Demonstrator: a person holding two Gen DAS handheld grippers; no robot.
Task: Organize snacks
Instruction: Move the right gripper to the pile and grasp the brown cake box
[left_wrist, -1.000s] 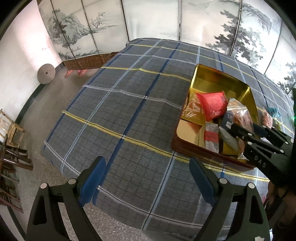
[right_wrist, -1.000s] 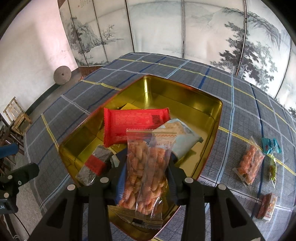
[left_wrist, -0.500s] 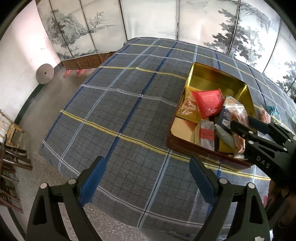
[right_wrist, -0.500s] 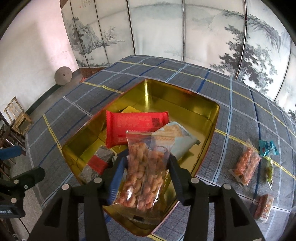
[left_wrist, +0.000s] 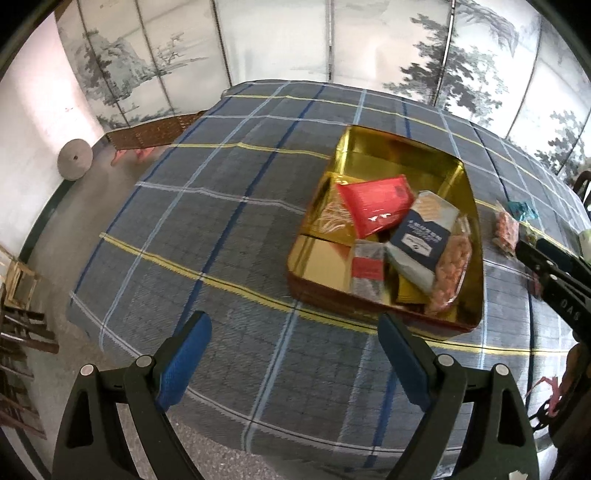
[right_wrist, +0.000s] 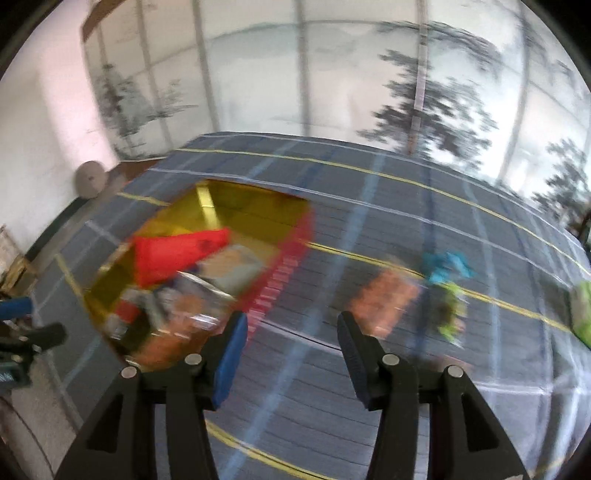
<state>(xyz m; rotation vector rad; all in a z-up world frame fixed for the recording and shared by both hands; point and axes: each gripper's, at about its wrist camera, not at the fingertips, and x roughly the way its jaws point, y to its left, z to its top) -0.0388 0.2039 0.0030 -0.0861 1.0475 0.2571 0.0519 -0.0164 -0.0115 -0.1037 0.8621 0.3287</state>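
A grey tablecloth with blue, white and yellow check lines (left_wrist: 207, 229) covers the table, backed by a folding screen painted with misty pine trees (left_wrist: 280, 40); left of the cloth a round grey stone disc (left_wrist: 75, 159) leans on a pale wall. The left gripper (left_wrist: 295, 354) hangs over bare cloth left of the gold rectangular tin (left_wrist: 380, 147), jaws wide apart and empty. Inside the tin lie a red foil packet (left_wrist: 376, 205), a navy and grey pouch (left_wrist: 424, 236) and a clear bag of orange snacks (left_wrist: 452, 266). The right gripper (right_wrist: 291, 354), right of the tin, has just been opening, nothing between its blue pads. Right of the tin, loose orange (right_wrist: 384, 299), teal (right_wrist: 447, 267) and green packets (right_wrist: 452, 314) smear into blur, their labels unreadable.
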